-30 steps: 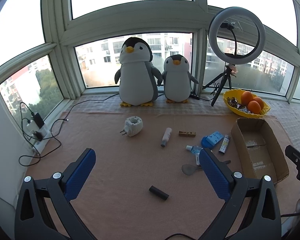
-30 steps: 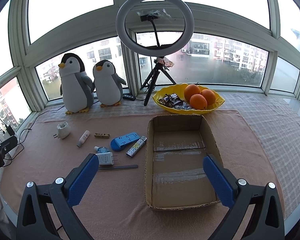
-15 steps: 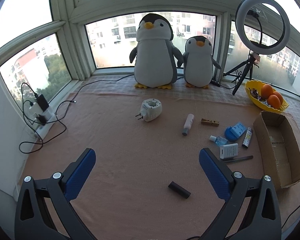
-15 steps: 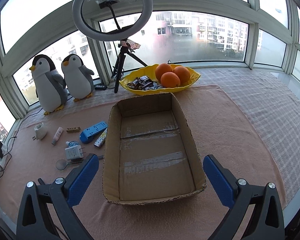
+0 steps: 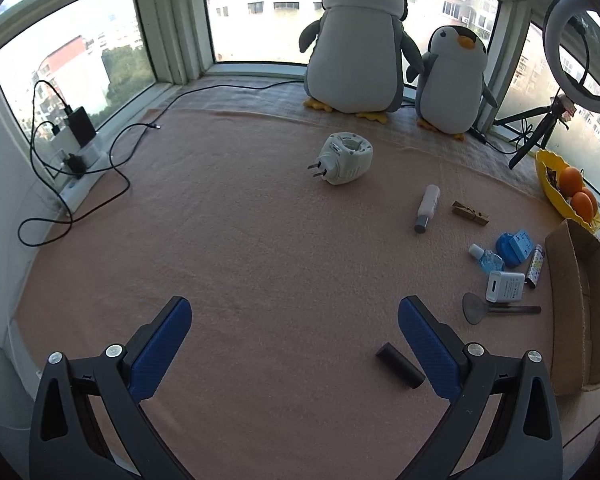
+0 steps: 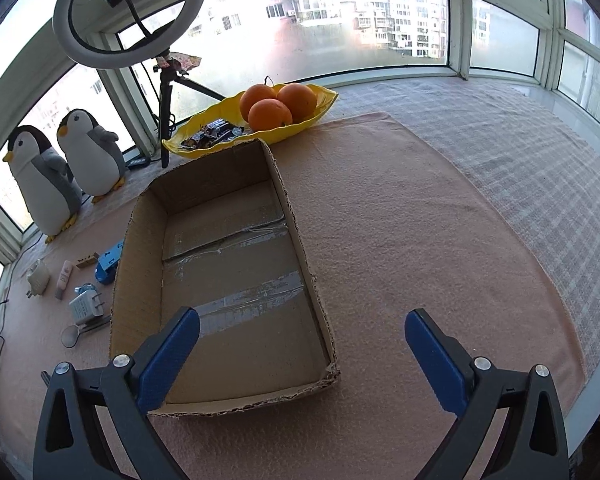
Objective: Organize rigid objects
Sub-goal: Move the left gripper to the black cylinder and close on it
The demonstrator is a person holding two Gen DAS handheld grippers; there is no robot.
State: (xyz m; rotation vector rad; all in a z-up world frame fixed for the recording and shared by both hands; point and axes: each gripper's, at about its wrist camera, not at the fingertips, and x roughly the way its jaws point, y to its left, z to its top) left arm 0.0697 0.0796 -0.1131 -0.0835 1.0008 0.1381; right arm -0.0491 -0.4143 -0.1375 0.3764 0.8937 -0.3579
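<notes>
Left edge of the left wrist view: power strip (image 5: pixel 74 148) with chargers and cables against the wall, just room clutter, not task stuff; left gripper (image 5: pixel 294 326) hangs over bare pink towel (image 5: pixel 240 248) with jaws spread wide and nothing between them, probably lining up for a first pick; black cylinder (image 5: pixel 400 365) lies just beside its right finger, likely the nearest target; further back the white plug-in device (image 5: pixel 345 157) sits alone, then white tube (image 5: pixel 427 208) and wooden clothespin (image 5: pixel 470 213); small blue bottle (image 5: pixel 487 258), blue socket adapter (image 5: pixel 514 245), white charger (image 5: pixel 505 286) and spoon (image 5: pixel 496 309) are bunched next to the cardboard box (image 6: pixel 288 216), handy for short drops; box is open-topped and empty, so sorting looks not yet started; right gripper (image 6: pixel 302 344) is over the box's near right corner, jaws wide but closing a bit, pinching nothing
</notes>
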